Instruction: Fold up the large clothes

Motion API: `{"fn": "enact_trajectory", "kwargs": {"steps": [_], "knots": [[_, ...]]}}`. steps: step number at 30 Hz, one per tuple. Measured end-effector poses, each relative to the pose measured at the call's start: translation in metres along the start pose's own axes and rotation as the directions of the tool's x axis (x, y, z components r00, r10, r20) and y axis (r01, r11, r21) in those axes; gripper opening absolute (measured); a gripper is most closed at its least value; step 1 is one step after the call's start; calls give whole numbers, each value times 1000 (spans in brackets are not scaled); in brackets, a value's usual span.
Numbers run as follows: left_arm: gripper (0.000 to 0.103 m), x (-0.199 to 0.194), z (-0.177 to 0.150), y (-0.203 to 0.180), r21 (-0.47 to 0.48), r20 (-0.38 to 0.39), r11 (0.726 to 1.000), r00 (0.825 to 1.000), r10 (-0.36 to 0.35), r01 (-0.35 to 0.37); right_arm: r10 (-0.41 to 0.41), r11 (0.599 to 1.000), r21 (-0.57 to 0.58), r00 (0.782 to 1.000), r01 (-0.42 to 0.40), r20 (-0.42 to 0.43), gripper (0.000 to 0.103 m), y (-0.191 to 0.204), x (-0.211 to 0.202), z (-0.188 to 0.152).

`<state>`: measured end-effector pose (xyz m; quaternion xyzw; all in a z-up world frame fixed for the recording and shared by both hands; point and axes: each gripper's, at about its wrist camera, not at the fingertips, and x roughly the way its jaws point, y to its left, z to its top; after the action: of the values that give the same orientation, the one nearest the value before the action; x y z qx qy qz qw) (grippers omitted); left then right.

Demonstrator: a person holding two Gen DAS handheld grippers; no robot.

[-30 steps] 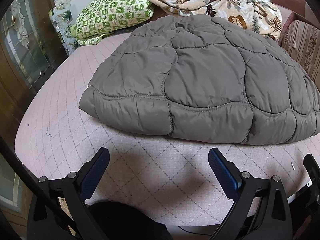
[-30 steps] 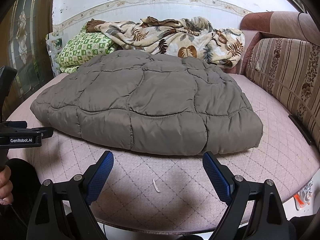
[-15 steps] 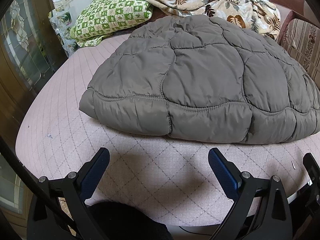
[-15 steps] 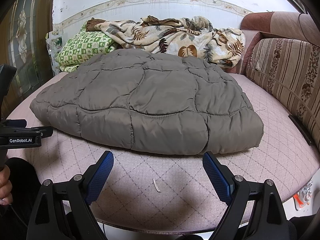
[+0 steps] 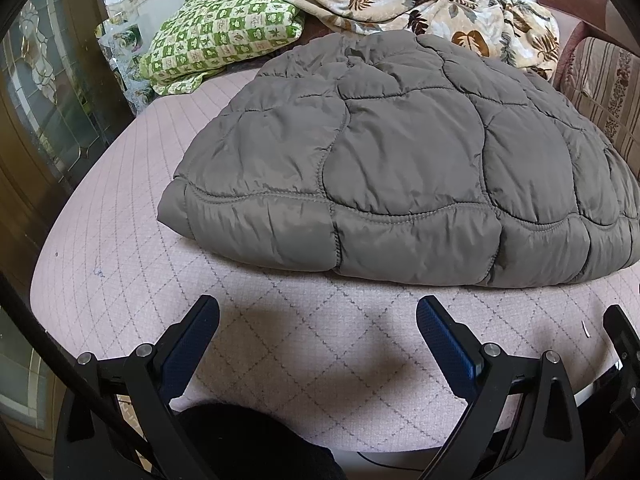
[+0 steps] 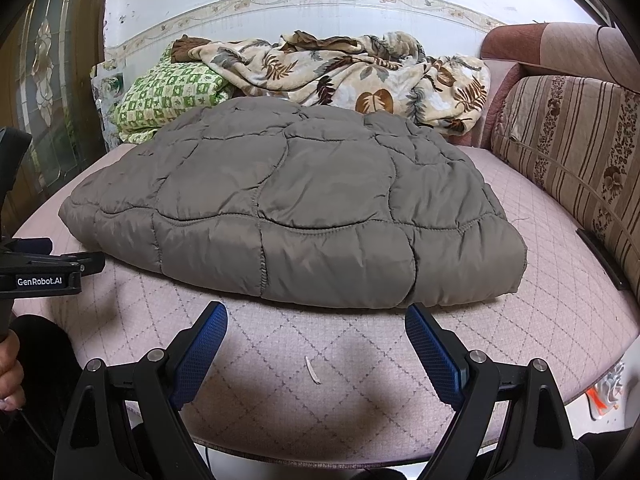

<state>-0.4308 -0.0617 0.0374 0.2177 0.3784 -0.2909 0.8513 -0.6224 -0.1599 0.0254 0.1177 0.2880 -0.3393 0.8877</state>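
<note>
A grey-brown quilted padded garment (image 5: 400, 160) (image 6: 288, 200) lies folded into a thick rectangular bundle on a pink quilted bed (image 5: 300, 340) (image 6: 320, 344). My left gripper (image 5: 318, 320) hovers open over the bare bed just short of the bundle's near edge, towards its left half. My right gripper (image 6: 316, 328) also stands open, in front of the bundle's near edge towards its right half. Neither touches the garment. The left gripper's body (image 6: 44, 272) shows at the left edge of the right wrist view, with a hand (image 6: 8, 372) below it.
A green checked pillow (image 5: 224, 40) (image 6: 168, 96) and a leaf-print blanket (image 5: 420, 4) (image 6: 344, 72) are heaped at the bed's far end by the wall. A striped sofa back (image 6: 576, 152) runs along the right side. A small white scrap (image 6: 313, 370) lies near the bed's front edge.
Both wrist views have tilted slightly, so the bundle sits a little lower in frame. The garment has not moved, and both grippers stay open.
</note>
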Motion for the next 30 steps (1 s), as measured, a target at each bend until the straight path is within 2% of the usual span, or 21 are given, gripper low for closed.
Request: {"fn": "enact_trajectory", "kwargs": {"steps": [30], "knots": [[99, 0, -1, -1, 2, 2, 1000, 1000, -4, 4, -1, 1000, -6, 1000, 1, -8, 93, 0, 1, 0]]}}
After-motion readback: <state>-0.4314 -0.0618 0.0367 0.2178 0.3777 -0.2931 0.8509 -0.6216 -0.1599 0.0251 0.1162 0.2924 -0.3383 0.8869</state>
